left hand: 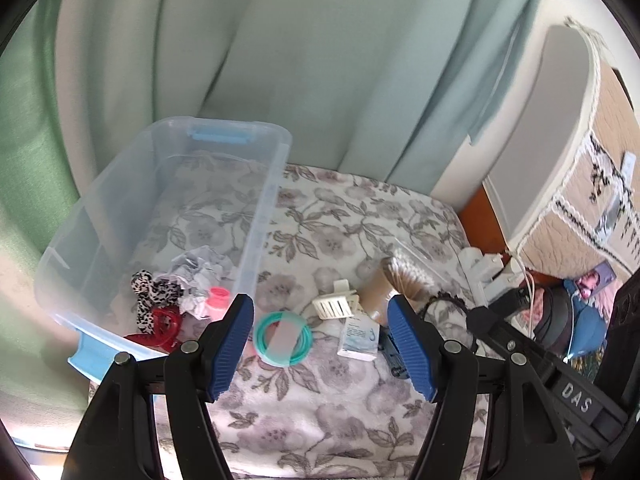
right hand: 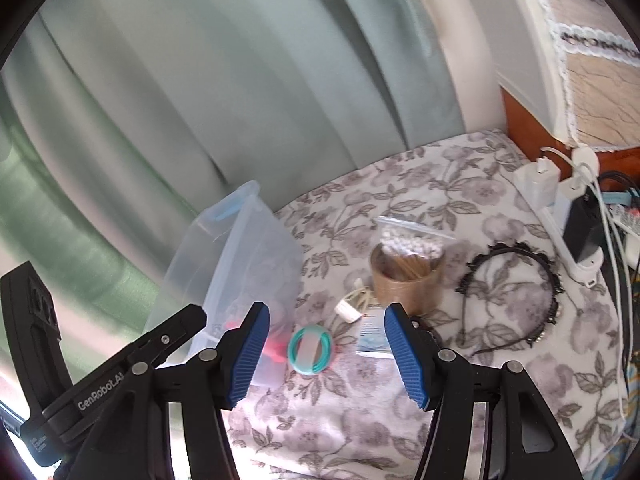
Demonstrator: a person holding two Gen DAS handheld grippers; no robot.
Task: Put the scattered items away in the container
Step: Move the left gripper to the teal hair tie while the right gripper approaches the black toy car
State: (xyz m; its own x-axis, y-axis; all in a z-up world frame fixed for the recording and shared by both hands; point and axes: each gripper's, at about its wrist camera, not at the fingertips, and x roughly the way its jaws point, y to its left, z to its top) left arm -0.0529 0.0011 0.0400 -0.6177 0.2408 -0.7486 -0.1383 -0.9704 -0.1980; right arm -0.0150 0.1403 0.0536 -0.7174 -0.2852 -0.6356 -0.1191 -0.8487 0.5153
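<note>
Both claws I am steering stand wide, nothing between their blue pads. My left gripper (left hand: pixel 322 344) hovers over the floral blanket (left hand: pixel 340 408), and just ahead of its gap lies the teal ring (left hand: pixel 283 338), close against the near right corner of the clear container (left hand: pixel 256 248). My right gripper (right hand: pixel 326 356) has the same teal ring (right hand: pixel 310 349) ahead of its gap, toward the left pad.

Beside the ring, away from the container, I see a small white box (left hand: pixel 357 338), a white slatted clip (left hand: pixel 335 305) and a brown tub of cotton swabs (right hand: pixel 408 276). A black headband (right hand: pixel 516 296) lies farther out past the tub.

Inside the container, in its near end, sit a leopard-print scrunchie (left hand: pixel 154 292), crumpled paper (left hand: pixel 198 270), a pink-capped bottle (left hand: pixel 218 300) and a red clip (left hand: pixel 162 328). A green curtain (left hand: pixel 300 60) hangs behind the container.
</note>
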